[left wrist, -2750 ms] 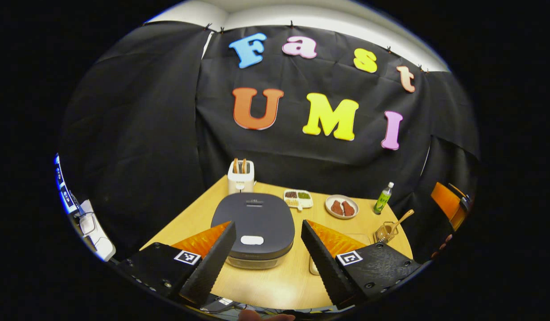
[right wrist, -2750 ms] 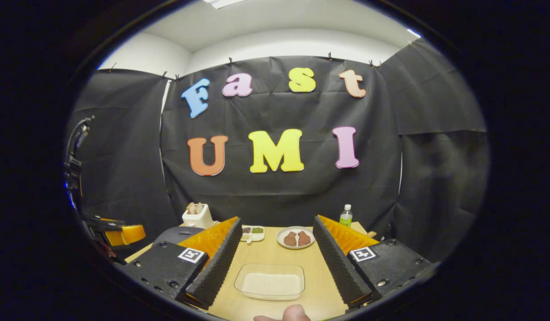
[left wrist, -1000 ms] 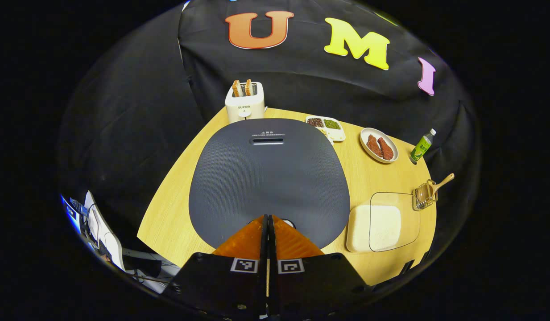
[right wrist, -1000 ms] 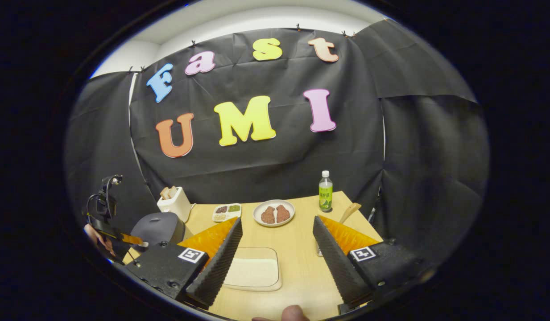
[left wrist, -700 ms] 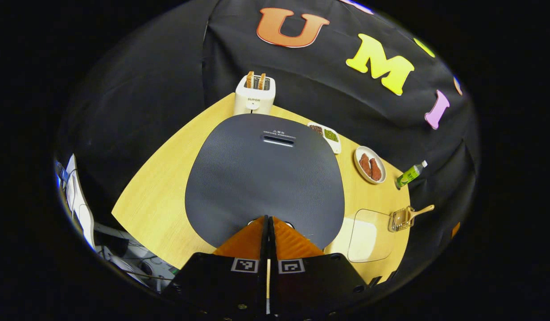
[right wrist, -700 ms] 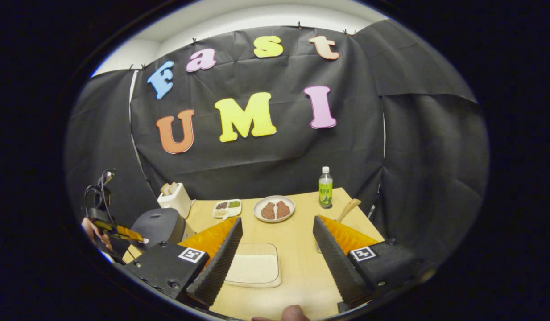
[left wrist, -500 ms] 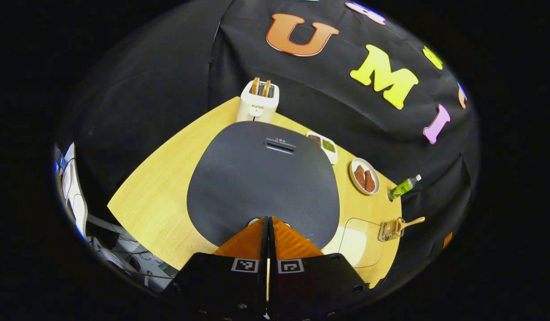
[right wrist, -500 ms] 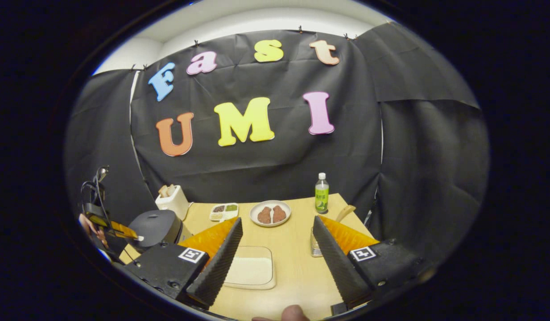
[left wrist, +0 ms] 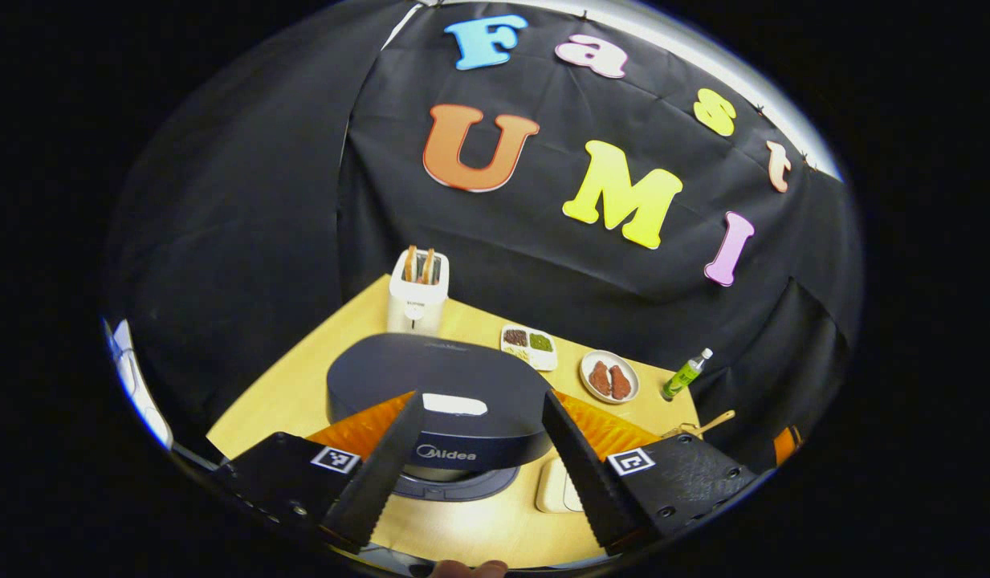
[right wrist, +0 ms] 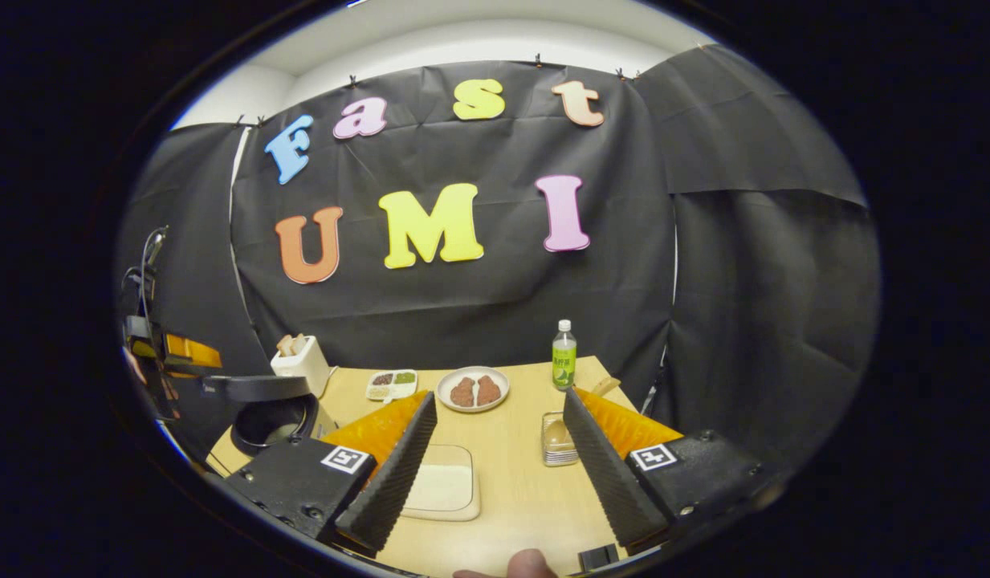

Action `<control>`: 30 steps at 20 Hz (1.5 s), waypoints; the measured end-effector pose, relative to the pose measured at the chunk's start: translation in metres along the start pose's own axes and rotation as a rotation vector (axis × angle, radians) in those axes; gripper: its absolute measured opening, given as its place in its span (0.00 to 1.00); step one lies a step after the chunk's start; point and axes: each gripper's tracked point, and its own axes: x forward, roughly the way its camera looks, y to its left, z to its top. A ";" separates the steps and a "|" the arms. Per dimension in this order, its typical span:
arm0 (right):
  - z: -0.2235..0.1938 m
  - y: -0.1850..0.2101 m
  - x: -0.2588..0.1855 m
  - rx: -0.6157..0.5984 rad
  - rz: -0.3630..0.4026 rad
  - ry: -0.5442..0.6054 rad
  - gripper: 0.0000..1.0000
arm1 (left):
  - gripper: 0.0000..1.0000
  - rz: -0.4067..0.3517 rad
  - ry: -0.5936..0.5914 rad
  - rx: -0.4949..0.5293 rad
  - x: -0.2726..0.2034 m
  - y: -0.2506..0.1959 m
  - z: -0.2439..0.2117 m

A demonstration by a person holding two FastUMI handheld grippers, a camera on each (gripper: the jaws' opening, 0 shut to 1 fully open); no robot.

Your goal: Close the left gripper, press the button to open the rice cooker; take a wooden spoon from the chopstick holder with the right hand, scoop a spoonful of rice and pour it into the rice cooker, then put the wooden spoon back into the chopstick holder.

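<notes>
The lid of the rice cooker (left wrist: pixel 438 385) is lifted, a dark, matte, rounded slab riding above its base, and in the right gripper view the cooker (right wrist: pixel 271 413) sits at the far left of the table with the lid raised and the dark pot mouth showing beneath it, so the button step looks done. The left gripper (left wrist: pixel 478 453) hovers just in front of the cooker with its ribbed black fingers (left wrist: pixel 378 474) spread apart, grasping nothing. Over on the other side, the right gripper (right wrist: pixel 495 474) is also spread wide and empty, its orange-backed, saw-toothed fingers (right wrist: pixel 390 478) framing the pale wooden table (right wrist: pixel 519 498). The step in hand, I'd judge, is going for the wooden spoon (right wrist: pixel 605 386), whose light, smooth handle tip pokes up behind the right finger, standing in the chopstick holder (right wrist: pixel 557 440), a small wire basket just left of that finger. The next move calls for swinging the right gripper slightly right and forward, then pinching that slim handle squarely. The rice dish (right wrist: pixel 444 487), a shallow clear tray with rounded corners and a flat white bed of grains, lies near, between the fingers towards the left one. At the far edge stand a green bottle (right wrist: pixel 564 354), a round plate (right wrist: pixel 472 389) and a cream toaster (right wrist: pixel 302 363).
</notes>
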 end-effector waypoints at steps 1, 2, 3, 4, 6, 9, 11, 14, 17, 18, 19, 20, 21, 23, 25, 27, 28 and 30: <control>0.002 -0.003 -0.001 -0.005 -0.008 -0.004 0.99 | 0.98 0.014 -0.036 0.037 -0.003 0.001 0.007; 0.002 -0.007 -0.002 -0.008 -0.014 -0.008 0.99 | 1.00 0.012 -0.051 0.054 -0.011 -0.005 0.010; 0.002 -0.009 -0.002 -0.012 -0.018 -0.008 0.99 | 0.95 0.006 -0.071 0.059 -0.016 -0.010 0.014; 0.001 -0.012 -0.001 -0.013 -0.018 -0.008 0.99 | 0.95 -0.001 -0.087 0.064 -0.020 -0.013 0.014; 0.000 -0.018 0.000 -0.013 -0.023 -0.004 0.99 | 0.95 0.000 -0.128 0.079 -0.032 -0.015 0.017; -0.002 -0.031 0.006 -0.011 -0.037 0.005 0.99 | 0.95 0.019 -0.199 0.104 -0.045 -0.018 0.022; -0.005 -0.040 0.013 -0.020 -0.049 0.013 0.99 | 0.95 0.015 -0.229 0.129 -0.058 -0.026 0.022; -0.010 -0.054 0.026 -0.027 -0.058 0.020 0.99 | 0.95 0.005 -0.274 0.157 -0.074 -0.038 0.016; -0.018 -0.071 0.043 -0.014 -0.069 0.038 0.99 | 0.94 -0.014 -0.312 0.179 -0.085 -0.055 0.011; -0.022 -0.077 0.052 -0.010 -0.071 0.047 1.00 | 0.95 -0.024 -0.320 0.179 -0.085 -0.061 0.010; -0.023 -0.082 0.060 -0.015 -0.072 0.052 0.99 | 0.95 -0.031 -0.323 0.177 -0.086 -0.067 0.010; -0.026 -0.088 0.069 -0.027 -0.075 0.054 0.99 | 0.95 -0.032 -0.324 0.178 -0.085 -0.071 0.009; -0.028 -0.094 0.078 -0.036 -0.075 0.057 1.00 | 0.95 -0.028 -0.323 0.178 -0.083 -0.074 0.008; -0.035 -0.103 0.098 -0.041 -0.065 0.072 0.99 | 0.95 -0.014 -0.321 0.175 -0.080 -0.078 0.010; -0.047 -0.112 0.122 -0.054 -0.050 0.100 0.99 | 0.95 0.013 -0.300 0.169 -0.075 -0.077 0.006; -0.061 -0.121 0.148 -0.047 -0.033 0.133 1.00 | 0.95 0.037 -0.275 0.164 -0.068 -0.077 -0.001; -0.071 -0.127 0.163 -0.036 -0.031 0.154 1.00 | 0.95 0.046 -0.267 0.162 -0.067 -0.076 -0.003; -0.092 -0.141 0.192 -0.015 -0.035 0.197 0.99 | 0.95 0.068 -0.258 0.171 -0.066 -0.075 -0.005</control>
